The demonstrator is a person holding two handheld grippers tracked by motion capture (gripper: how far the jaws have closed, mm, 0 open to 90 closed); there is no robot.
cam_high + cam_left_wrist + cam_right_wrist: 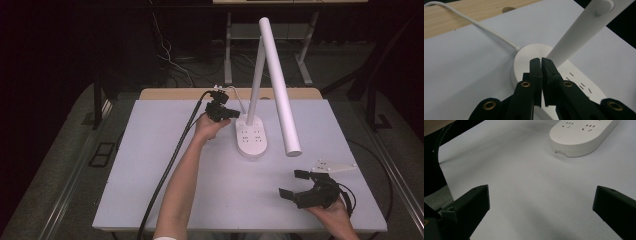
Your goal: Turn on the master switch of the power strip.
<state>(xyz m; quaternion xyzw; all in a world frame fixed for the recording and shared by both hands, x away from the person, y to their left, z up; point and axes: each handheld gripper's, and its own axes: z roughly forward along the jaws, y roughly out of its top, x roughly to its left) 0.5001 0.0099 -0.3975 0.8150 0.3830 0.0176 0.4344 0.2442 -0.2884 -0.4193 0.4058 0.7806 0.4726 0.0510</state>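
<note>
Jaws of the left gripper [541, 61] pressed together, tips over the lamp base's [524, 53] far end — beside the stem; right gripper [299, 186] spread, near right.

The left forearm stretches far forward, its tongs [234, 114] closed tight, jaws pressed together with nothing between. The right tongs [294, 184] sit near the body, jaws spread wide.

Lamp base [251, 136] on table [150, 170], cable [474, 23] behind.
</note>
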